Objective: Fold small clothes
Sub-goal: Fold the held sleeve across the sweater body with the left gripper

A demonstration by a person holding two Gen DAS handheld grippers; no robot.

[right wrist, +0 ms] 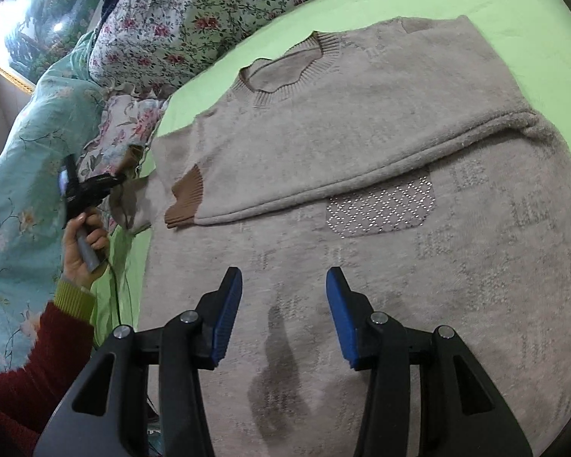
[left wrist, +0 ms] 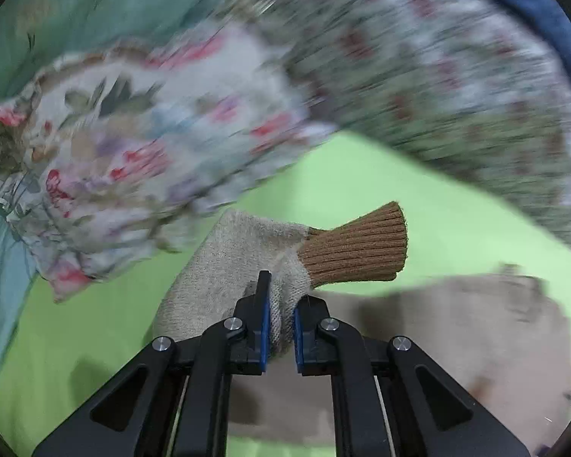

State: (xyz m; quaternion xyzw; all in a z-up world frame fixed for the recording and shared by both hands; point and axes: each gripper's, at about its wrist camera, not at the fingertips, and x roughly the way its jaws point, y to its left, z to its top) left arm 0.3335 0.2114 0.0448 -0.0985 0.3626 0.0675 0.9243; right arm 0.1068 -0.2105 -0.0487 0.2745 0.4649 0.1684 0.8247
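A green sheet (right wrist: 533,38) covers the bed; floral quilt (right wrist: 217,7) and teal duvet (right wrist: 26,160) bunch along its edge, beside what may be a framed picture (right wrist: 30,38).

A beige knit sweater (right wrist: 361,266) lies flat on the green sheet (right wrist: 514,19), neckline toward the sheet's far edge. One sleeve (right wrist: 323,175) is folded across its chest; the other sleeve (left wrist: 224,266), brown-cuffed, is lifted at the sheet's left edge.
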